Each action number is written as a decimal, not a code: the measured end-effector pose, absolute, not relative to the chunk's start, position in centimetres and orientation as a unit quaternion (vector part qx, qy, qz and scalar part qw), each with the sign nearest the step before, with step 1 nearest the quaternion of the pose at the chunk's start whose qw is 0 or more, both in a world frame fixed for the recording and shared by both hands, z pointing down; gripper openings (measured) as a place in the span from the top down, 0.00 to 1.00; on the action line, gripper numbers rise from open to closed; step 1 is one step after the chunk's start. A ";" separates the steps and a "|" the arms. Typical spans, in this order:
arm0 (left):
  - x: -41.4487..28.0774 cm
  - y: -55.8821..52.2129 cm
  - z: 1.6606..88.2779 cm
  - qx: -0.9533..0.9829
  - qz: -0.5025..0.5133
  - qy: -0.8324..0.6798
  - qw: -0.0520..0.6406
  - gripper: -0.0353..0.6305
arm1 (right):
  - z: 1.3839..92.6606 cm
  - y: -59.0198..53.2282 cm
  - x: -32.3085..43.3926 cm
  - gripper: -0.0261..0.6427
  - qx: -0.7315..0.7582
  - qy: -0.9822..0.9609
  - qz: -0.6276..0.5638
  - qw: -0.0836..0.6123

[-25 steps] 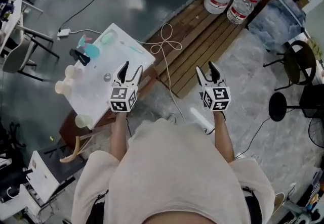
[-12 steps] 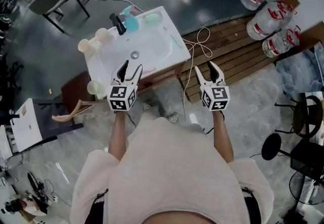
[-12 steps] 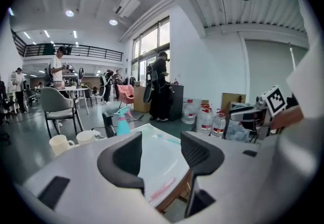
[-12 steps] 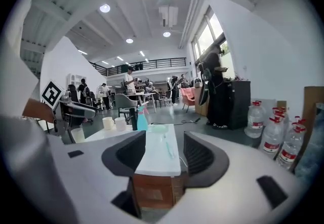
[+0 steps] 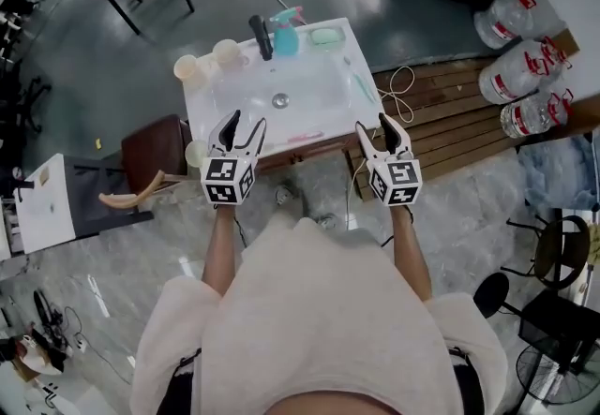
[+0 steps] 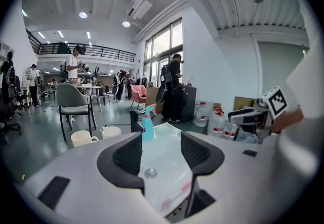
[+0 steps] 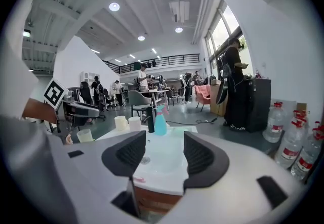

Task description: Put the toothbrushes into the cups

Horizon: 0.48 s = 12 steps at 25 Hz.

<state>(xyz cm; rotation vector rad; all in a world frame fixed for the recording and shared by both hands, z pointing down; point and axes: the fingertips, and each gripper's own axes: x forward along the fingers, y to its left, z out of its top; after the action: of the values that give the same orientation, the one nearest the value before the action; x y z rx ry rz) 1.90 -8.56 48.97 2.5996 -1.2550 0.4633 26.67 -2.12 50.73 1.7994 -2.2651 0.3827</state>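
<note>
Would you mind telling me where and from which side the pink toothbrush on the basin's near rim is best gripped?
Probably mid-handle, from above, jaws across its thin width: the pink toothbrush lies flat along the basin rim, so a level approach would likely just push it. Which end has bristles I cannot tell.

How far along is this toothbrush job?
Nothing looks done: the pink toothbrush and the green toothbrush lie on the sink, not in the cups. Nothing is in hand; the left hand-held gripper and right hand-held gripper are open and empty. Both brushes remain.
</note>
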 end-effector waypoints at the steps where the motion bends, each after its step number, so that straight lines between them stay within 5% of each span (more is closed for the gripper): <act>1: 1.5 -9.1 49.1 0.883 0.155 -0.428 0.110 0.59 | 50.8 -2.8 26.1 0.64 0.610 -0.773 0.130 0.115; 12: -2.8 -13.9 48.9 0.883 0.126 -0.436 0.123 0.59 | 50.7 -9.4 19.9 0.64 0.583 -0.791 0.119 0.144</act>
<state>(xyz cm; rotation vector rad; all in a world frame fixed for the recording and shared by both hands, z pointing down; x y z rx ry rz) -2.83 -13.87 48.94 2.5754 -1.2705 0.3664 19.92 -9.36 50.65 1.6797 -2.2785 0.3443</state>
